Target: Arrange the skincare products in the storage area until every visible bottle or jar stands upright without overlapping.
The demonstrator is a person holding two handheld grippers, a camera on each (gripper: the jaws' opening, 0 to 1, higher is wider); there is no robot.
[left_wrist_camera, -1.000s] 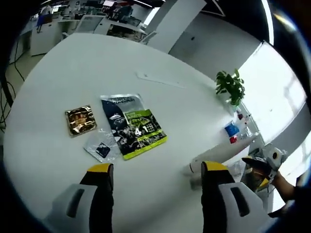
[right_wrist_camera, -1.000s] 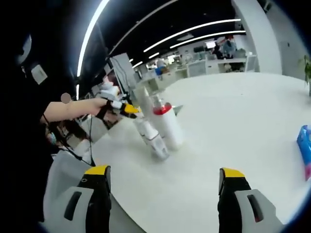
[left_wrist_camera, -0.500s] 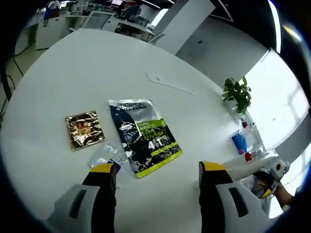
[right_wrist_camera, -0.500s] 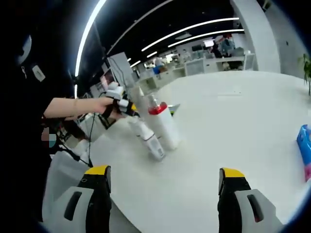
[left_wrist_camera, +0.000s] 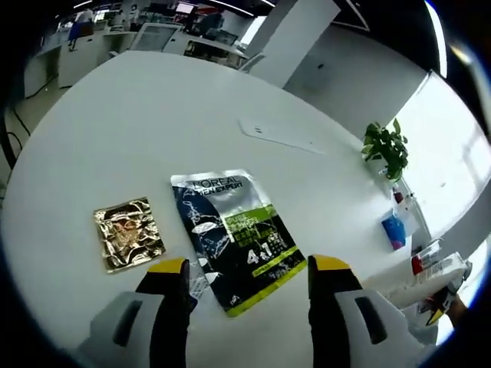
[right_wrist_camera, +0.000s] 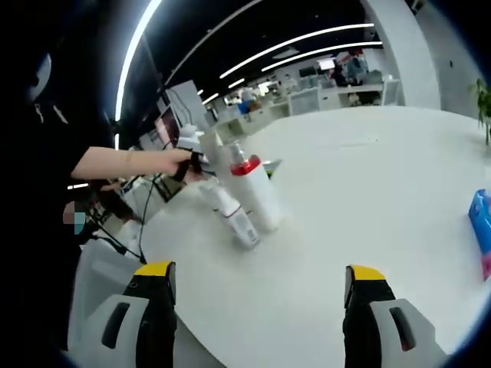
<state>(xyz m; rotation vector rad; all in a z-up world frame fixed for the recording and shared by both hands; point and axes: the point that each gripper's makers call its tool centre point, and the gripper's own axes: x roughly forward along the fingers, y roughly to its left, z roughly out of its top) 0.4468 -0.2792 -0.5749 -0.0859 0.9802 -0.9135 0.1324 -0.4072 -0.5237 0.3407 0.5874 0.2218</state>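
White bottle (right_wrist_camera: 259, 197) tilted; tube (right_wrist_camera: 232, 214) lying flat.

**Where your two cameras look**

Your left gripper view sits above the white table (left_wrist_camera: 115, 130) and tilts down on it, close over the dark sachet (left_wrist_camera: 236, 238) that lies just beyond its fingers (left_wrist_camera: 170, 270). It faces across the table toward the potted plant (left_wrist_camera: 386, 147) and the bright window wall behind it.

Your right gripper view rides lower, near the table's edge, and looks almost level across the top toward the office desks. The white bottles (right_wrist_camera: 247, 198) stand at middle distance from it.

Both views share that table, and the same bottles (left_wrist_camera: 430, 272) appear at the right edge of your left gripper view.
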